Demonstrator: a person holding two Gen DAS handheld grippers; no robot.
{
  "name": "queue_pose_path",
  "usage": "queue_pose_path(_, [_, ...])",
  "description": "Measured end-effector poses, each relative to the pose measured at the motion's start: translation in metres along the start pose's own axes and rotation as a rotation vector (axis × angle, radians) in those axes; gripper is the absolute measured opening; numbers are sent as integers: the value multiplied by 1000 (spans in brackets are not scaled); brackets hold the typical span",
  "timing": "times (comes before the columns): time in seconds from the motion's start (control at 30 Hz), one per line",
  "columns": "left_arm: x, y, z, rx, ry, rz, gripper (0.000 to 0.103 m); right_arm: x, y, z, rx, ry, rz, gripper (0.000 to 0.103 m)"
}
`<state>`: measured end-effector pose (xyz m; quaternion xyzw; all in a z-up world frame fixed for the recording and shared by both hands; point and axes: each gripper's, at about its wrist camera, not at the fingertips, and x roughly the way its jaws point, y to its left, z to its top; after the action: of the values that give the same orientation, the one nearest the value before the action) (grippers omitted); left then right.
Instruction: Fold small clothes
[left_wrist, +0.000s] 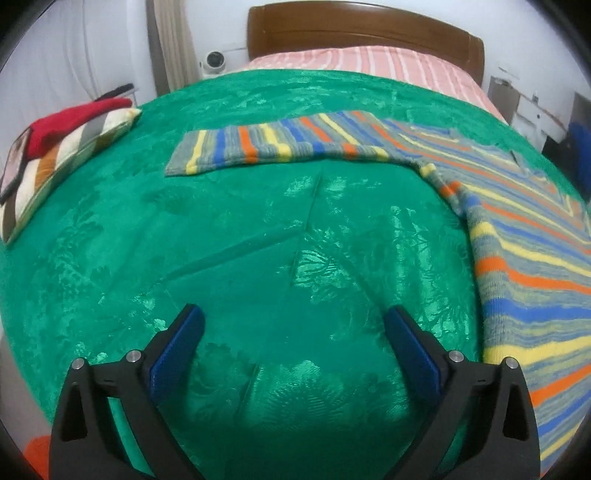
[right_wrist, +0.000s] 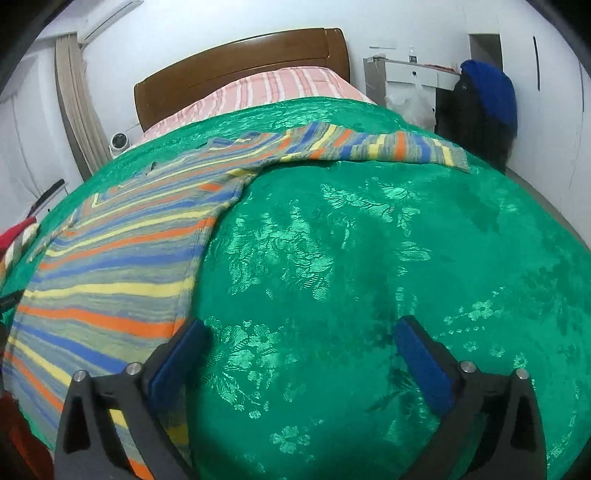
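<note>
Striped sweater (left_wrist: 532, 266) lies flat on green bedspread (left_wrist: 258, 240), sleeves outstretched; left gripper (left_wrist: 293, 325) and right gripper (right_wrist: 303, 338) hover spread, empty, beside its side edges.

I see a bed (left_wrist: 258, 240) under a shiny green cover, and at its far end a brown wooden headboard (left_wrist: 365, 33) against a white wall (right_wrist: 229, 22). A beige curtain (right_wrist: 75, 103) hangs on the left, a white cabinet (right_wrist: 413, 72) stands far right.
</note>
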<state>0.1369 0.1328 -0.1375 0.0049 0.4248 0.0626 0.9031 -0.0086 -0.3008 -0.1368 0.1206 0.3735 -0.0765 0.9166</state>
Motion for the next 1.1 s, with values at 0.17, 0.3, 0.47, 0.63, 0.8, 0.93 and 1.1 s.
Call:
queue_pose_path(0.17, [1,-2,0,18,8,23,100,1,3,-2,-6,-8,-9,103])
queue_pose_path(0.3, [4,-6,2,31,17,43,101,1,5,-4,-13,-15,-18,103])
queue_pose_path(0.47, [4,-8,1,43,15,61,102,1,6,-5,-16,-19,-24,103])
queue_pose_path(0.63, [4,-9,0,47,14,70,102,1,6,-5,-18,-20,-26,103])
queue_pose_path(0.8, [4,-10,0,48,12,70,102,1,7,-5,-20,-22,-29,103])
queue_pose_path(0.93, [3,-11,0,50,10,73,102,1,7,-5,-20,-22,-29,103])
queue_pose_path(1.1, [3,-11,-1,51,8,75,102,1,7,-5,-20,-22,-29,103])
